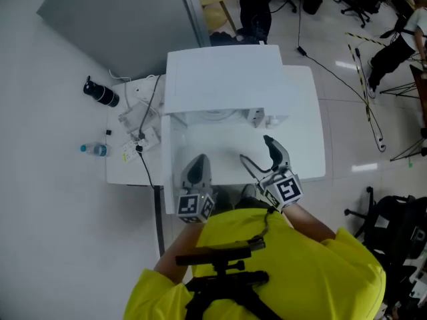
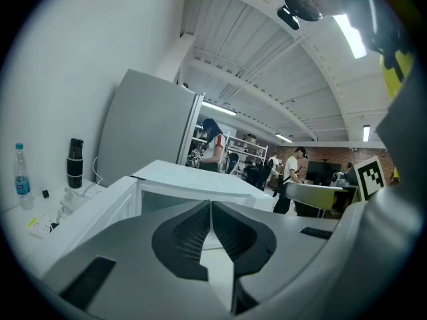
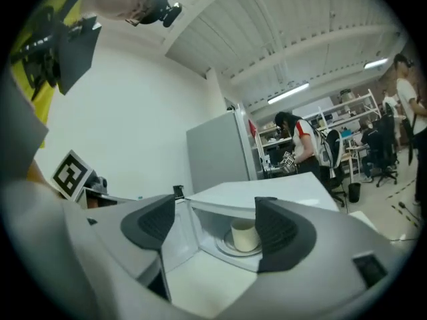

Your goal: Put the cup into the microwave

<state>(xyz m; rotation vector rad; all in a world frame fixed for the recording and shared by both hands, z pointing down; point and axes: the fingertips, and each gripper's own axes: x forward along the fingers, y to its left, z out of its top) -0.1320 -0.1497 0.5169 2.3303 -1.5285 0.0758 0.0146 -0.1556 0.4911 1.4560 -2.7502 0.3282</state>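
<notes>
cup (image 3: 244, 235): cream, upright, inside microwave (image 1: 223, 79) | microwave: white, open at front

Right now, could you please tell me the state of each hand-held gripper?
Left hand-held gripper: closed, holding nothing.
Right hand-held gripper: open and empty; the cup stands inside the microwave beyond it.

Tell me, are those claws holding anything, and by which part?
Nothing is held. The right gripper is open and empty, the left gripper shut on nothing; the cup stands inside the microwave, untouched.
</notes>
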